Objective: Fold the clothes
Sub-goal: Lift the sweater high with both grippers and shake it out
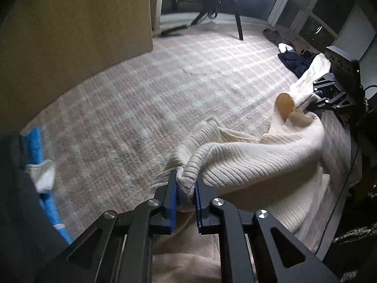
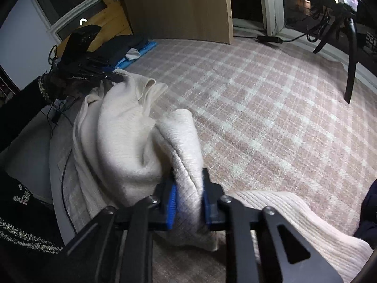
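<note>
Left wrist view. Our left tongs point(image 1: 186, 197) are clenched on a bunched, ribbed edge of the cream sweater point(image 1: 254, 165). The sweater hangs and drapes between both tools, above the plaid rug point(image 1: 165, 89). On the far side of the sweater, the right tongs point(image 1: 312, 102) pinch another bunch of the knit. Past the sweater's far end lies a dark garment point(image 1: 294, 62). Off the sweater's left, a blue mat point(image 1: 35, 146) with a white cloth point(image 1: 43, 175) on it.

Right wrist view. Our right tongs point(image 2: 187, 201) are clamped on a thick fold of the sweater point(image 2: 122, 136); blue pads show either side of the cloth. Beyond the sweater, the left tongs point(image 2: 113, 76) grip its far edge. A ribbed part lies on the rug point(image 2: 271, 108) just right of the tongs.

Handling, as we judge it: soft, limp, chunky rib knit, fairly light, stretchy, not slippery. It will sag and bunch, so we hold at hem or shoulder edges, spread well apart, to keep it flat for folding.
</note>
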Demonstrator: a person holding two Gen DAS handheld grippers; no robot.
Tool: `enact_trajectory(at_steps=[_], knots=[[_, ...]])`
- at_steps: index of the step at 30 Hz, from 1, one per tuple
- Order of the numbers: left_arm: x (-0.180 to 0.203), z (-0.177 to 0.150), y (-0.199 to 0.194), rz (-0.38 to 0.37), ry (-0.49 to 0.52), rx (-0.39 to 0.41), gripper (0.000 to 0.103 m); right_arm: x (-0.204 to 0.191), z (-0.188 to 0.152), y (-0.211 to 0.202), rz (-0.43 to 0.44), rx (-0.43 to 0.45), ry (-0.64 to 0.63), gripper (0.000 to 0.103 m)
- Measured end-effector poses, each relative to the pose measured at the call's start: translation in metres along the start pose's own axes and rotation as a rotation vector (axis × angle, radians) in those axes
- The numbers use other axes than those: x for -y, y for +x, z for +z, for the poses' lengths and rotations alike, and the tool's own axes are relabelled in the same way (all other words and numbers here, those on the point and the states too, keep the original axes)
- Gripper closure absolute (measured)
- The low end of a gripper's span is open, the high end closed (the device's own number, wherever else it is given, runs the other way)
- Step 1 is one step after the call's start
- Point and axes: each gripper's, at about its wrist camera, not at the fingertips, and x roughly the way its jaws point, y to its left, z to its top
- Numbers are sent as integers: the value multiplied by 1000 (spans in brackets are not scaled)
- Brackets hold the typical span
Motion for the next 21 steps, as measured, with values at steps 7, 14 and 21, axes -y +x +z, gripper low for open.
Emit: enact_trajectory(at_steps=[7,14,21], knots=[[7,26,-141,161,9,264,94,-17,36,-84,-33,254,36,93],[50,48,-330,386,50,581,94,-77,98,-244,-135,611,-35,97],[103,34,-441,490,120,731,94,-179,111,-337,-317,776,-214,97]])
